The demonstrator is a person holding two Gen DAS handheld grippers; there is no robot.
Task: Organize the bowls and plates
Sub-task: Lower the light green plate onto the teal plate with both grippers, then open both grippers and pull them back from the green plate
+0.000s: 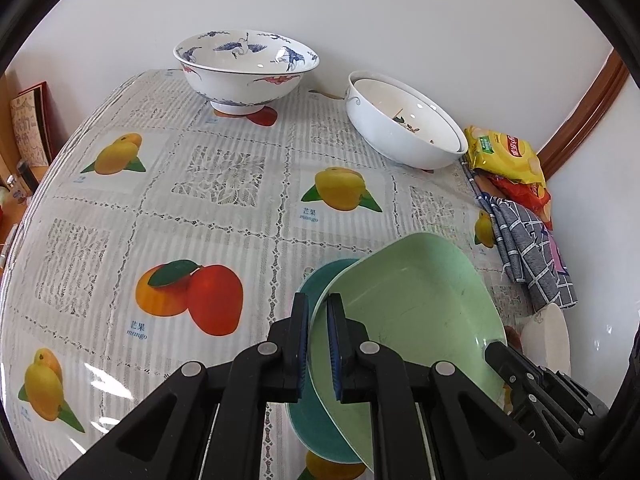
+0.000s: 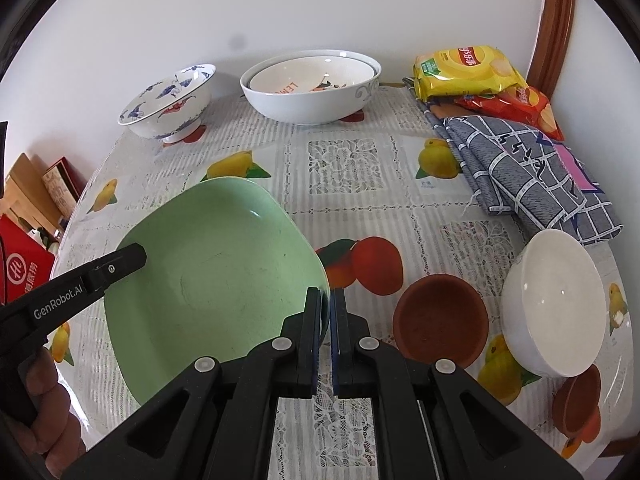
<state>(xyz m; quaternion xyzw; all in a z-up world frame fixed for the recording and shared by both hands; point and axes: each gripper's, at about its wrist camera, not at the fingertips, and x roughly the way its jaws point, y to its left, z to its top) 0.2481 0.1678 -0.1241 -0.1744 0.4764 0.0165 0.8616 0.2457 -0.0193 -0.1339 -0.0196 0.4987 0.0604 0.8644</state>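
Note:
A light green square plate (image 1: 416,304) (image 2: 212,276) is held between both grippers above a darker teal plate (image 1: 316,420) that lies on the table. My left gripper (image 1: 317,312) is shut on the green plate's left rim. My right gripper (image 2: 326,304) is shut on its right rim. A blue-and-white crane bowl (image 1: 244,68) (image 2: 168,100) stands at the back. Nested white bowls (image 1: 404,120) (image 2: 312,88) stand beside it. A brown bowl (image 2: 440,320) and a white bowl (image 2: 554,300) sit at the right.
The table wears a fruit-print cloth (image 1: 200,200). Yellow and red snack bags (image 2: 468,70) and a folded grey checked cloth (image 2: 528,168) lie at the far right near the wall. Red boxes (image 2: 24,268) stand beyond the table's left edge.

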